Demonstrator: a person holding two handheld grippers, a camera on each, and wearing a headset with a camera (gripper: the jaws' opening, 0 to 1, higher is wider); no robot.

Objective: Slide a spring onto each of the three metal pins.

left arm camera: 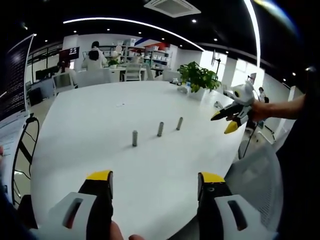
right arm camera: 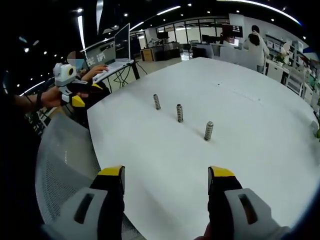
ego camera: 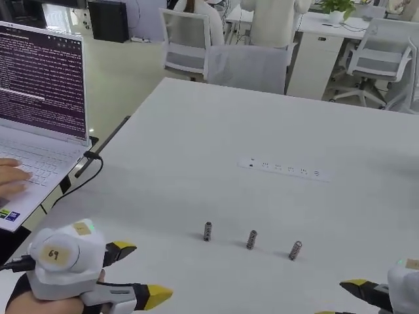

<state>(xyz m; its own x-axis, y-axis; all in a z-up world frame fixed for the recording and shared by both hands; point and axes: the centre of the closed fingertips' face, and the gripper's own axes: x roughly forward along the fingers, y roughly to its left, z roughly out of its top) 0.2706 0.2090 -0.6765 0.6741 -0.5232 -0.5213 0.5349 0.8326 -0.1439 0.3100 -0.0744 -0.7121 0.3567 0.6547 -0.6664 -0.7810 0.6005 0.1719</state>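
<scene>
Three metal pins stand upright in a row on the white table [ego camera: 196, 144], each with a spring around it: the left pin [ego camera: 207, 231], the middle pin [ego camera: 252, 239] and the right pin [ego camera: 295, 250]. They also show in the left gripper view [left arm camera: 134, 138] [left arm camera: 160, 129] [left arm camera: 179, 123] and the right gripper view [right arm camera: 157, 102] [right arm camera: 179, 113] [right arm camera: 209, 130]. My left gripper [ego camera: 141, 271] is open at the table's near left edge, empty. My right gripper [ego camera: 350, 297] is open at the near right edge, empty. Both sit well short of the pins.
An open laptop [ego camera: 39, 111] sits at the left with a hand [ego camera: 13, 178] on its keyboard, and a black cable [ego camera: 91, 163] runs from it. A white power strip [ego camera: 285, 169] lies beyond the pins. Office chairs [ego camera: 186, 39] stand behind the table.
</scene>
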